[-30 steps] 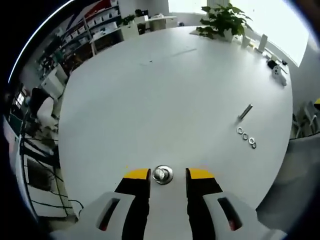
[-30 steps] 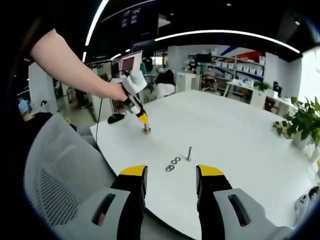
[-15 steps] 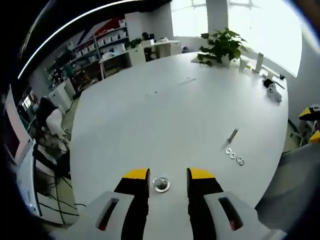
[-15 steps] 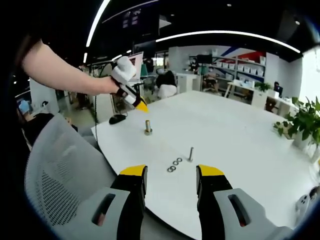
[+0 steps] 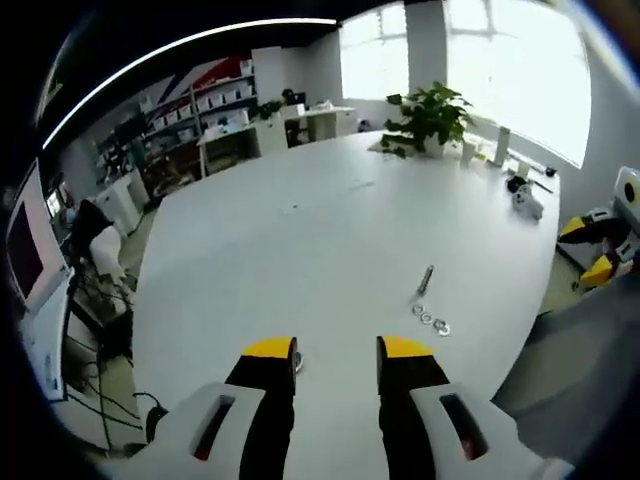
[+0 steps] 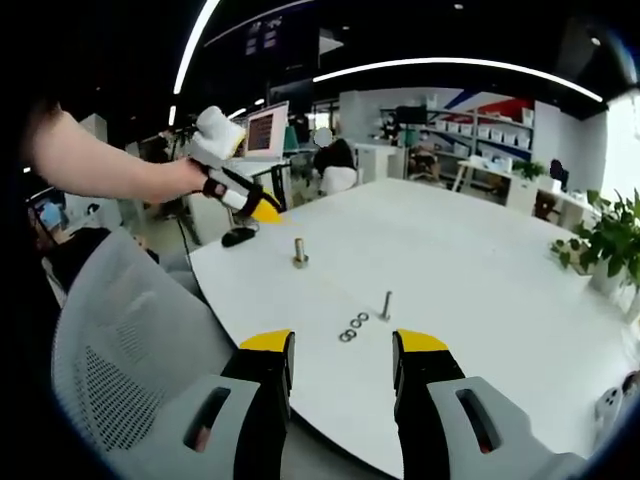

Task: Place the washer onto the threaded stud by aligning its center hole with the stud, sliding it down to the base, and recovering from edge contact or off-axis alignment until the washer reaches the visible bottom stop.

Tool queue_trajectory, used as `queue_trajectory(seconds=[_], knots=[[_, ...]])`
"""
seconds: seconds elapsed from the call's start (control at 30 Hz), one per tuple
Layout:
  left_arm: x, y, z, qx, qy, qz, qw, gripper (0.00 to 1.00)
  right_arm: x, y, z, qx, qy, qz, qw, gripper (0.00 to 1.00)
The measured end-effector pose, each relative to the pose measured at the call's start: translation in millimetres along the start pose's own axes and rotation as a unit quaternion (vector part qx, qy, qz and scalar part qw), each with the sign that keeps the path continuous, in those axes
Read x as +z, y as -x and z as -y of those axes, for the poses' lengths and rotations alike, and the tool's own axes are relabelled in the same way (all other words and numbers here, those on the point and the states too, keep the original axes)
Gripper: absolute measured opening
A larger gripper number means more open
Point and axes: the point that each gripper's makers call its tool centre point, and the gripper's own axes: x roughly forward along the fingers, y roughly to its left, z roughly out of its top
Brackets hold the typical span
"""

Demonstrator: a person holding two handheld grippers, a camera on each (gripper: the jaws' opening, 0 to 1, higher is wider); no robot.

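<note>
Office shelving and bright windows are ringing a big white desk (image 5: 300, 230), with a potted plant (image 5: 428, 113) sitting at its far edge near the glass. I am holding my left claw (image 5: 336, 352) low over the near rim of the desk, its yellow-tipped jaws standing apart with nothing between them. Just beside the inner edge of its left jaw a bit of the threaded stud (image 5: 297, 360) is peeking out — mostly hidden there. In the right gripper view the same stud (image 6: 299, 252) is standing upright on the desk's left side, a washer seated at its base as far as I can tell, and my left claw (image 6: 262, 208) is hovering above and to the left of it, apart from it.

My right claw (image 6: 343, 352) is hanging well back from the desk over a grey mesh chair (image 6: 120, 350), jaws parted and gripping nothing. Beyond its tips three loose washers (image 6: 352, 328) are lying in a short row, with a second bolt (image 6: 386, 304) standing just beside them — all untouched.
</note>
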Motion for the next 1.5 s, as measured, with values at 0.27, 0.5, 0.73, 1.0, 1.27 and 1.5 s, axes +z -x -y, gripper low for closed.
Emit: queue_trajectory(seconds=[0.27, 0.5, 0.73, 1.0, 1.27, 1.5], knots=[[-7.8, 19.1, 29.5, -0.023, -0.002, 0.03, 0.9993, 0.31, -2.2, -0.9, -0.2, 0.0, 0.001, -0.005, 1.0, 0.41], [-15.3, 36.7, 40.4, -0.036, 0.018, 0.056, 0.9976, 0.32, -6.3, -3.1, -1.7, 0.003, 0.003, -0.017, 0.9998, 0.41], [-21.1, 51.3, 45.0, -0.035, 0.021, 0.071, 0.9967, 0.33, -8.8, -3.2, -2.3, 0.005, -0.001, -0.023, 0.9997, 0.41], [-14.7, 60.8, 55.6, -0.041, -0.009, 0.084, 0.9956, 0.32, -11.4, -4.0, 0.7, -0.004, -0.004, -0.03, 0.9995, 0.42], [-13.7, 60.6, 53.9, -0.042, -0.016, 0.103, 0.9937, 0.3, -21.5, -6.6, 1.7, -0.012, 0.0, -0.058, 0.9982, 0.42], [-10.1, 62.2, 52.0, -0.044, -0.016, 0.119, 0.9917, 0.31, -31.1, -10.3, -0.8, -0.008, 0.015, -0.087, 0.9961, 0.42]])
